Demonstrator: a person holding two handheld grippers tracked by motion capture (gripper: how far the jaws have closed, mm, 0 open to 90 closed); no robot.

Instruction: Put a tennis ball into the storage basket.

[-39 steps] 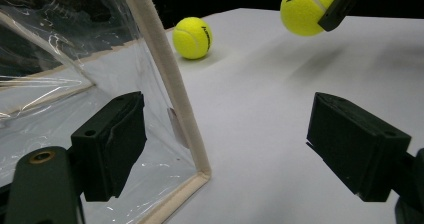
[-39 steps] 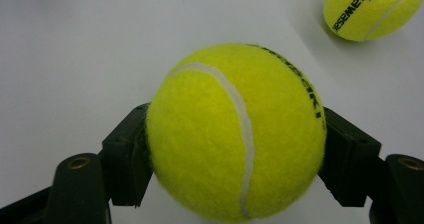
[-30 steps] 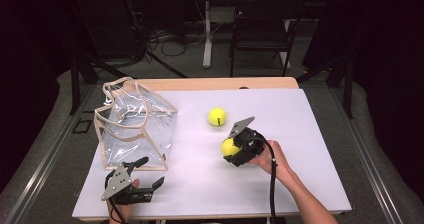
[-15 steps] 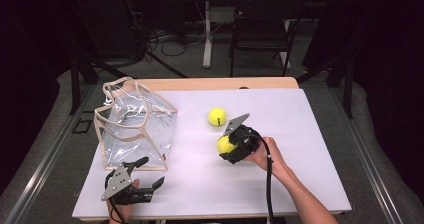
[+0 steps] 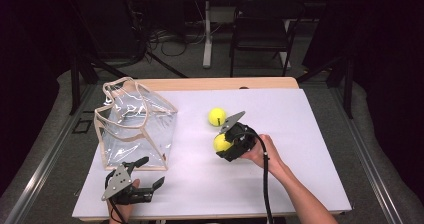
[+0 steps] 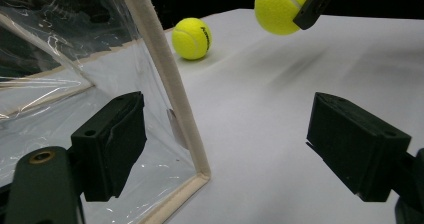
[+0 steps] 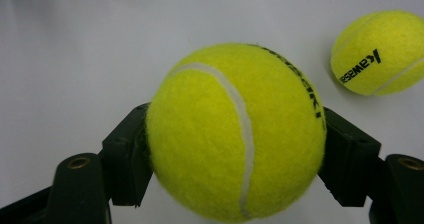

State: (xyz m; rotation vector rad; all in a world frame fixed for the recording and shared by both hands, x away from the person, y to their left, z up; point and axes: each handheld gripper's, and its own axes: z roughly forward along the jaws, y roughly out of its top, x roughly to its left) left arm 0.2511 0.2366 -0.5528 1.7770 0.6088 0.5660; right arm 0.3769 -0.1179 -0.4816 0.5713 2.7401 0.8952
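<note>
Tennis ball pinched between jaws of right gripper, one pad on each flank, seam facing the camera. Carried clear of the white table: shadow beneath it in left gripper view, no contact with the surface. Grip across the widest part, probably so the ball cannot roll or squirt out while carried.

Second tennis ball just beyond the jaws and off to one side, resting on the table, apart from the held one, untouched.

Clear plastic bag well away from the right jaws, across the table, standing with cream-trimmed mouth upward. Likely destination for the ball, judging by the open top.

Left gripper low at near table edge, jaws spread wide, nothing between them. Bag's trimmed corner edge between the two jaws in its own view, but ahead of them, not touched. Placement suggests readiness to steady or hold open the bag for the drop; a judgement only.
</note>
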